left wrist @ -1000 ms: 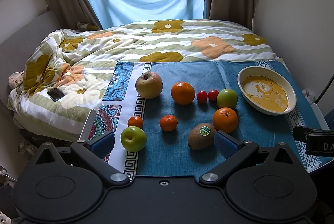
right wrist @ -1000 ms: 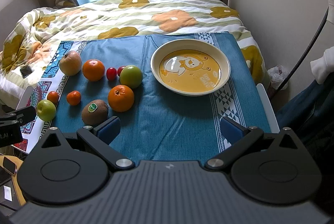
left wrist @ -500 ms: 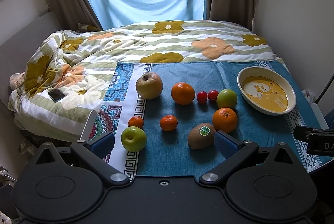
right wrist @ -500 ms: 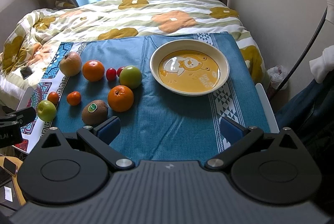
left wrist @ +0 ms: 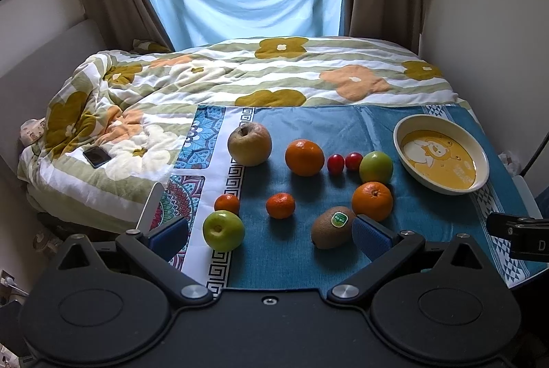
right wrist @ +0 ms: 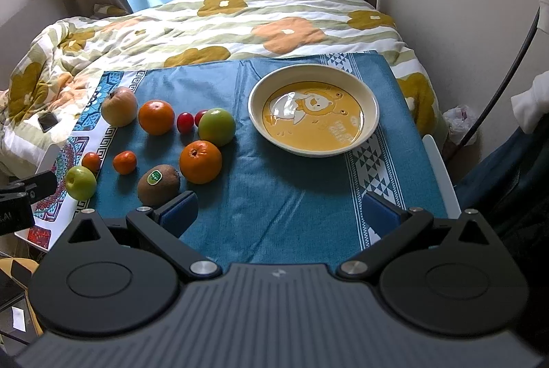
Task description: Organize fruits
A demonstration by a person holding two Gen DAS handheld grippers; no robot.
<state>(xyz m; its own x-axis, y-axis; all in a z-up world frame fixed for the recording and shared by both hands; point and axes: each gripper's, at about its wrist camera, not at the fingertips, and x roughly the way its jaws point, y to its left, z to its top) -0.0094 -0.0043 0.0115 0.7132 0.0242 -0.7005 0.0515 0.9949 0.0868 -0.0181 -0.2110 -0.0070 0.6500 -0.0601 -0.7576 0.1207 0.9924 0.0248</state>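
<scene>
both grippers, left [left wrist: 269, 236] and right [right wrist: 279, 213], are held wide open and empty at the near edge, presumably poised for a first pick, while the fruit [left wrist: 304, 157] is left loose on the cloth [right wrist: 274, 196] beside the empty bowl [right wrist: 314, 109].

Glossy glazed ceramic on the bowl [right wrist: 372, 114], window light glaring off its yellow base at ten o'clock. Under it, a matt woven tablecloth [right wrist: 281, 193], faintly creased. The kiwi [right wrist: 164, 188] looks fuzzy and dull, with a shiny sticker on top. Green apple [left wrist: 223, 230] at the cloth's seven o'clock: smooth, waxy sheen. Oranges pebbled, slightly shiny. Behind, a soft quilted duvet [left wrist: 212, 80], matt cotton look.
</scene>
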